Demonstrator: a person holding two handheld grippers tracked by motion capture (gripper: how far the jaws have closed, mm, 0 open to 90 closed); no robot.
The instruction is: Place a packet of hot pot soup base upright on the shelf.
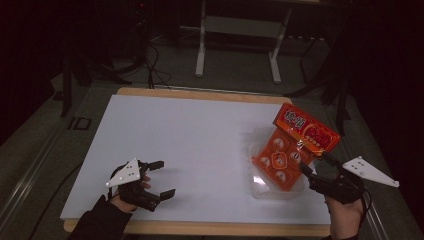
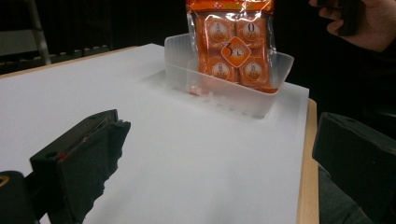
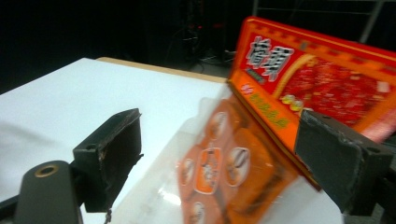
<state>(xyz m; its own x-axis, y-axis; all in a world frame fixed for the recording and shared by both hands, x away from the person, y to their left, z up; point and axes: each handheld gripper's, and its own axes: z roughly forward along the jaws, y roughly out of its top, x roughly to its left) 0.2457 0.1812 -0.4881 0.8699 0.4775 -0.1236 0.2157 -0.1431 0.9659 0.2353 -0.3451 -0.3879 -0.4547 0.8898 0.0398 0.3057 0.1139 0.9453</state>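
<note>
An orange snack bag [image 1: 292, 145] with a red header stands leaning in a clear plastic tub [image 1: 260, 192] at the right of the white table top [image 1: 190, 140]. My right gripper [image 1: 317, 163] sits just near of the tub, open. In the right gripper view the bag [image 3: 317, 79] rises close ahead between the spread jaws of my right gripper [image 3: 226, 156], and I cannot see either jaw touching it. My left gripper [image 1: 162, 178] rests open near the front left edge, holding nothing. The left gripper view looks past my left gripper [image 2: 219, 158] across bare table to the bag [image 2: 233, 46] and tub [image 2: 233, 100].
The table's wooden edge [image 1: 200, 229] runs along the front. Behind the table stands a metal frame [image 1: 201, 45], with cables [image 1: 152, 65] on the floor. A person's right hand [image 2: 373, 28] shows beyond the tub in the left gripper view.
</note>
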